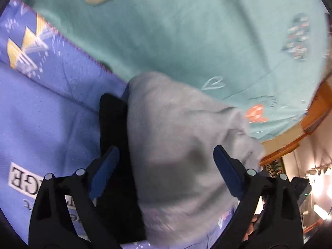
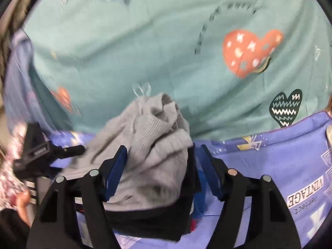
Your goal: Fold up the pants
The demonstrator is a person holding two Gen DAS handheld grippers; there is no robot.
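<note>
Left tongs (image 1: pixel 166 155): jaws spread wide, gripping nothing; blue pads (image 1: pixel 104 172) either side of the grey pants (image 1: pixel 182 145), which bulge up between them. Contact with pads cannot be told.

Right tongs (image 2: pixel 164 155): jaws parted, not clamped; grey pants (image 2: pixel 153 145) heaped between, ribbed cuff uppermost.

Pants rest on a folded black garment (image 2: pixel 151 222), touching it; black edge also visible in left view (image 1: pixel 114 124).

Stack lies on the blue-violet printed cloth (image 2: pixel 269 161), near its border with the teal heart-print sheet (image 2: pixel 145 41).

Both views motion-blurred.
</note>
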